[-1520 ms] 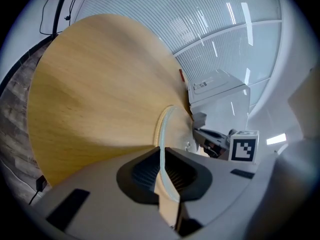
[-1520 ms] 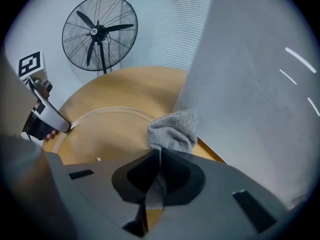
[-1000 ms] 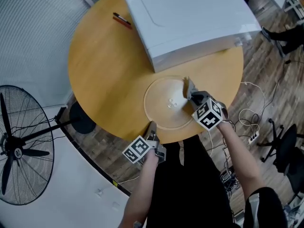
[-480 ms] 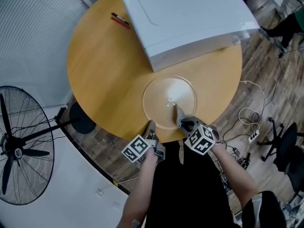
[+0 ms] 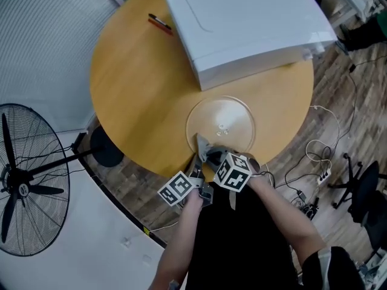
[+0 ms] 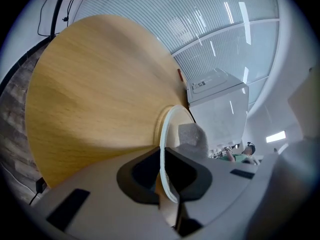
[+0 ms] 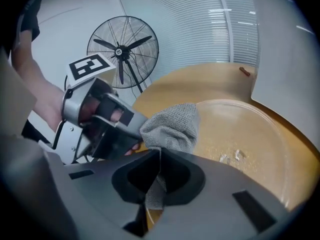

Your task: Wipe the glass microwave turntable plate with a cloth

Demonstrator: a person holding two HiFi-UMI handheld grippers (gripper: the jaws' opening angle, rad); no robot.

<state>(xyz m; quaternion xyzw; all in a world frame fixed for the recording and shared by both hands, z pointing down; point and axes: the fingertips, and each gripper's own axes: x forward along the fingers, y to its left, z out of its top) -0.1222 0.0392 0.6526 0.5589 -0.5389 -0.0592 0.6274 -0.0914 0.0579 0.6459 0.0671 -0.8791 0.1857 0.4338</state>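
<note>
Swept round from 3 o'clock on the glass turntable plate (image 5: 228,115), the right gripper (image 5: 205,153) is now gripping the grey cloth (image 5: 201,142) over the plate's 7 o'clock edge. Just beside it, the left gripper (image 5: 195,165) is pinching that rim. The plate is lying on the desk (image 5: 133,83), with the microwave (image 5: 242,23) at its 12 o'clock.

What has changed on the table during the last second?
The right tongs, shut on the cloth, swept along the glass plate from its right side to its near-left edge, beside the left tongs. The left tongs stayed clamped on the plate's rim; plate and microwave did not move.
</note>
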